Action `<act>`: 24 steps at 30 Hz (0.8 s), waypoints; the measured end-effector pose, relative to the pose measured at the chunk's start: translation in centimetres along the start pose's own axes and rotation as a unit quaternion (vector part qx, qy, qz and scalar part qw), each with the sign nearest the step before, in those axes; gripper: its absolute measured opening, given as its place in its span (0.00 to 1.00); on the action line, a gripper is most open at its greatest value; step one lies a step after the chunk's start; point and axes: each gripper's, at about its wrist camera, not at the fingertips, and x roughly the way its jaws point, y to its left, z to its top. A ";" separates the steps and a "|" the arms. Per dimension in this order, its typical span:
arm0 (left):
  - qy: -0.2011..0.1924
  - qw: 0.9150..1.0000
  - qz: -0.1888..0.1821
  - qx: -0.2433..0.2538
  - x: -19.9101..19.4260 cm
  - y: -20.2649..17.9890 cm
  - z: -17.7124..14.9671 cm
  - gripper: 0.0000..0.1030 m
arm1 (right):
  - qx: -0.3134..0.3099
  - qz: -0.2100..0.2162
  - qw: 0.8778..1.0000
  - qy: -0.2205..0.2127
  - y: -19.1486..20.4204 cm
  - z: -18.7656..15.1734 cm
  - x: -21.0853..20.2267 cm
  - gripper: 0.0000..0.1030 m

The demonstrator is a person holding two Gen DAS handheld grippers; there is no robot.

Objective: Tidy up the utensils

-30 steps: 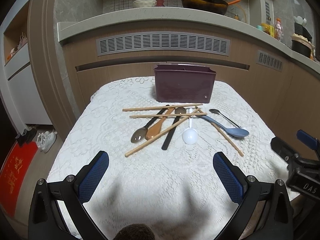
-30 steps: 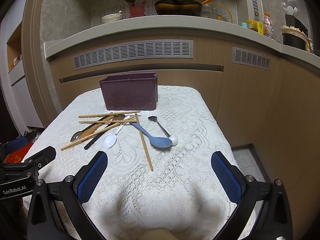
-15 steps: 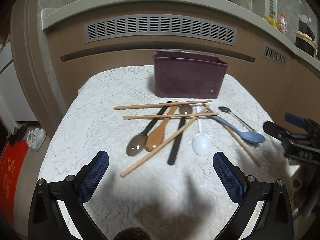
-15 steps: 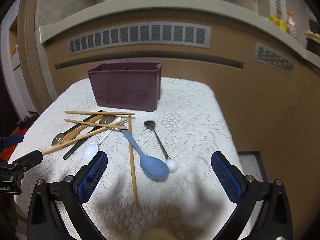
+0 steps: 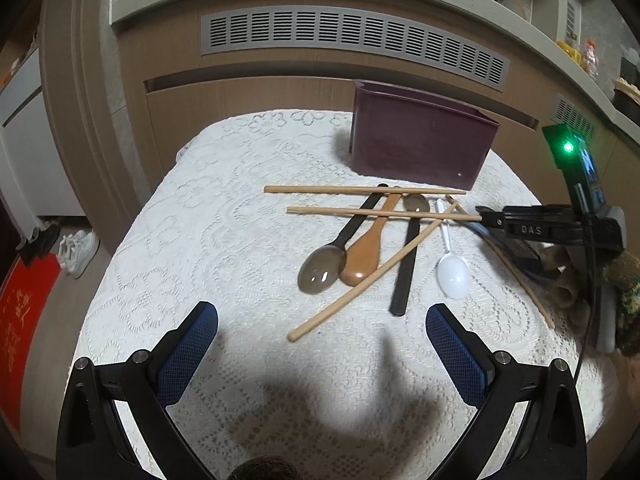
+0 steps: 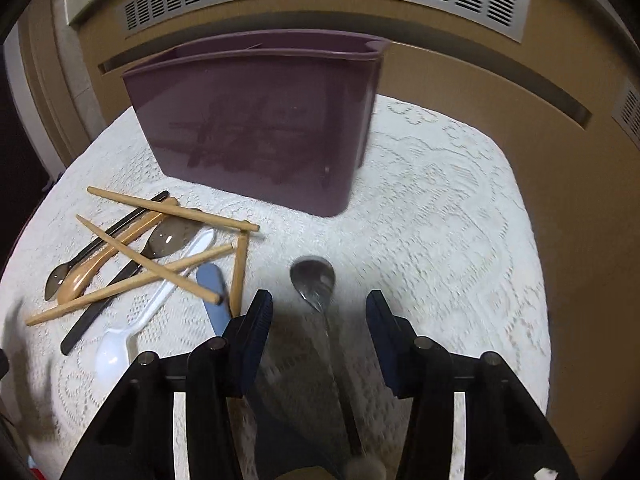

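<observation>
While the left gripper [image 5: 322,342] hangs wide open over the near edge of the lace tablecloth [image 5: 224,216], the right gripper [image 6: 319,312] sits parted around a shiny metal spoon [image 6: 314,282] lying just off the purple bin's [image 6: 256,120] right corner, beside the chopsticks [image 6: 172,210] pile.

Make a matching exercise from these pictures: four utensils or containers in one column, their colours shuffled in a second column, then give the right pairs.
Things:
1. storage bin
2. plastic spoon
3. metal spoon
4. chopsticks

Colours:
A. white
B. light wood
C. dark purple
D. shiny silver-grey

Pairs: 1-C, 2-A, 3-D, 4-B
</observation>
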 end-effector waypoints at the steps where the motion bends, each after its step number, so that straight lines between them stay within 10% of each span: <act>1: 0.002 1.000 -0.001 0.001 0.1 0.1 0.0 1.00 | -0.001 0.002 1.000 0.002 0.0 0.2 0.2 0.45; 8: 0.007 1.000 -0.010 0.002 0.3 -0.1 -0.2 1.00 | -0.010 0.011 1.000 0.016 0.0 0.9 0.3 0.24; 18: 0.026 0.997 -0.068 -0.036 3.3 1.9 2.7 0.98 | 0.011 0.036 0.999 0.003 -1.4 -1.4 -3.7 0.23; 24: 0.018 0.997 -0.070 0.034 4.1 -0.1 3.2 0.65 | 0.022 0.034 0.999 -0.018 -2.3 -5.1 -7.7 0.27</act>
